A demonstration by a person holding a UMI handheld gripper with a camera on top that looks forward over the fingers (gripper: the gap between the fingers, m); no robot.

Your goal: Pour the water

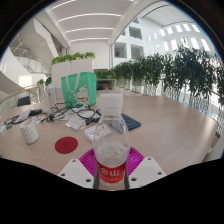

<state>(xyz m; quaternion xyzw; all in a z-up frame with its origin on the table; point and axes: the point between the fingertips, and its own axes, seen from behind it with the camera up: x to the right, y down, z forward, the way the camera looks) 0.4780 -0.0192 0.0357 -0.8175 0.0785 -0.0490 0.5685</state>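
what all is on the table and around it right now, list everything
water bottle: 1, clear with white cap and red label, between the fingers
table: 1, pale wood, under everything
red disc: 1, red, flat on the table beside the bottle
white cup: 1, white, past the disc
green object: 1, translucent green, far side of the table
cables: tangle, dark, ahead of the green object
plants: a row, green, behind the table
gripper: 1, pink pads, both fingers pressed on the bottle
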